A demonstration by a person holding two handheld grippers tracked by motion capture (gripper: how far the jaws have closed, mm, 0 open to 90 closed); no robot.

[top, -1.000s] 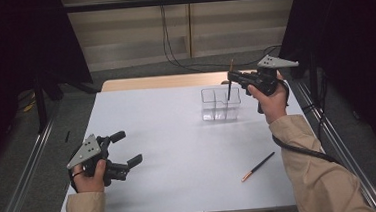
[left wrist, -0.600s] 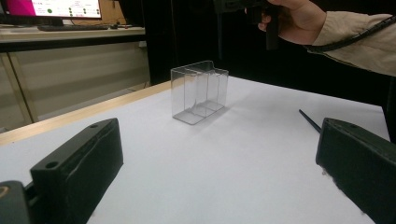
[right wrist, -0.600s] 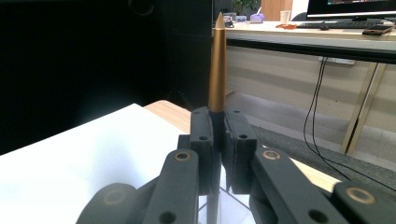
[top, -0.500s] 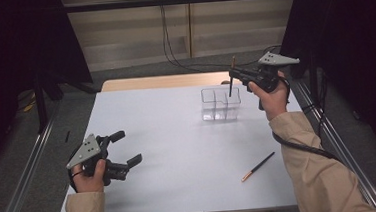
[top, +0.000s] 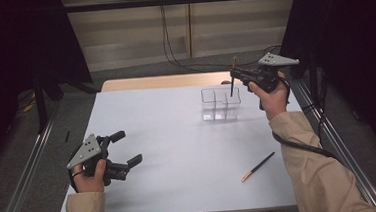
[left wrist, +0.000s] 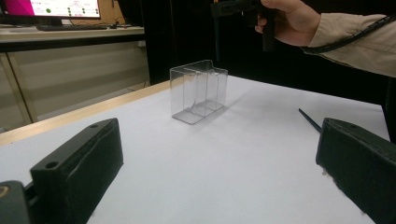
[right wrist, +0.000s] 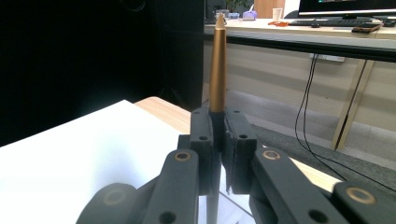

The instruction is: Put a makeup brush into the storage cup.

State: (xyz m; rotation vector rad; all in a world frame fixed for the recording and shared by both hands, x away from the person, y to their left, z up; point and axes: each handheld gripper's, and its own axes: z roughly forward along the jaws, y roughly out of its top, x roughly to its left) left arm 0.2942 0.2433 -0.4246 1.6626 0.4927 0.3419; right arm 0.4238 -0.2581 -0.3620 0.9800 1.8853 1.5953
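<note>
My right gripper (top: 234, 74) is shut on a dark pen (top: 232, 78) and holds it nearly upright over the right end of a clear divided box (top: 219, 105). The pen's lower tip is about level with the box's rim; I cannot tell if it is inside. In the right gripper view the pen's golden end (right wrist: 217, 60) rises from the shut gripper (right wrist: 218, 135). A second pen (top: 258, 167) lies on the table near the front right. My left gripper (top: 129, 147) is open and holds nothing at the front left; its view shows the box (left wrist: 198, 91) and the lying pen (left wrist: 309, 120).
The white table (top: 178, 136) has a wooden strip along its far edge (top: 164, 81). Metal rails run down both sides on the floor. Cables hang at the back wall. The right gripper's cable trails along the person's sleeve (top: 299, 146).
The right gripper with its pen has barely shifted above the box. The left gripper has stayed where it was, open.
</note>
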